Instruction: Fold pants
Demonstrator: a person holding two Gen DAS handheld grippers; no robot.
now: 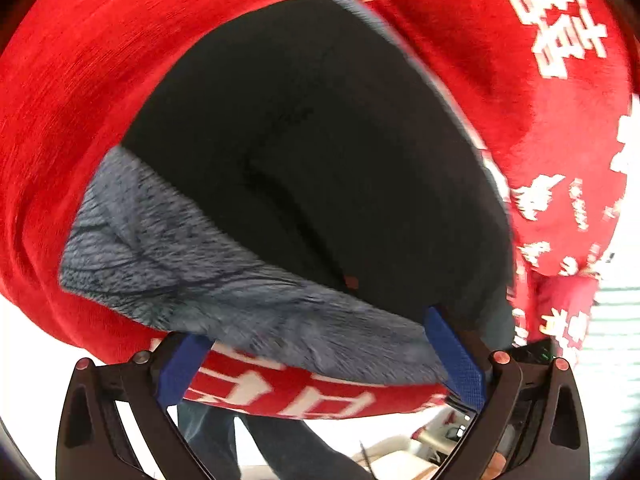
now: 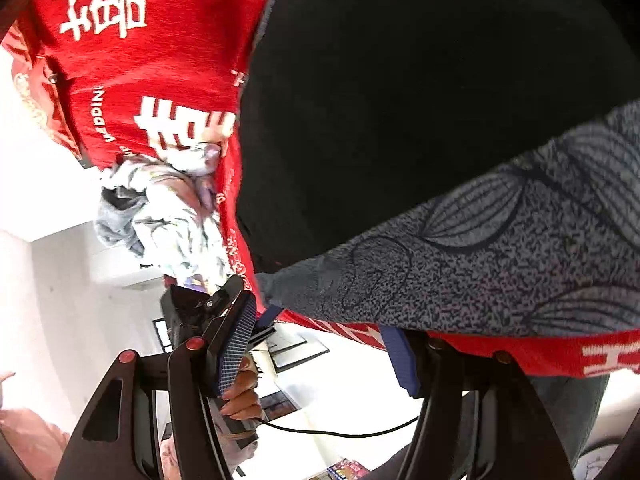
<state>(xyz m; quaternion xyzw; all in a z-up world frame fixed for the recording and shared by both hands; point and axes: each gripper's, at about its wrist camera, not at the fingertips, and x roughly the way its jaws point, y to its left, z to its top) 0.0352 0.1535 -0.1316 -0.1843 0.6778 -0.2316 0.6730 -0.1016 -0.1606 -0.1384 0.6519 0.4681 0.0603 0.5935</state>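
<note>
The black pants (image 1: 320,140) are lying on a red cloth (image 1: 100,80) printed with white characters, a grey fleecy inner side (image 1: 192,256) turned up along their near edge. The left gripper (image 1: 316,348) is reaching over that near edge with its 2 blue pads spread apart. The right gripper (image 2: 320,344) is also sitting with its fingers apart, the patterned grey fabric (image 2: 500,256) lying just beyond them. A pale crumpled garment (image 2: 168,216) is lying at the left.

Both fisheye views bend hard at the rims, with black corners. The left wrist view is smeared by motion blur. Backgrounds blow out white at lower left — the dark pants (image 1: 320,140) lose all detail.
</note>
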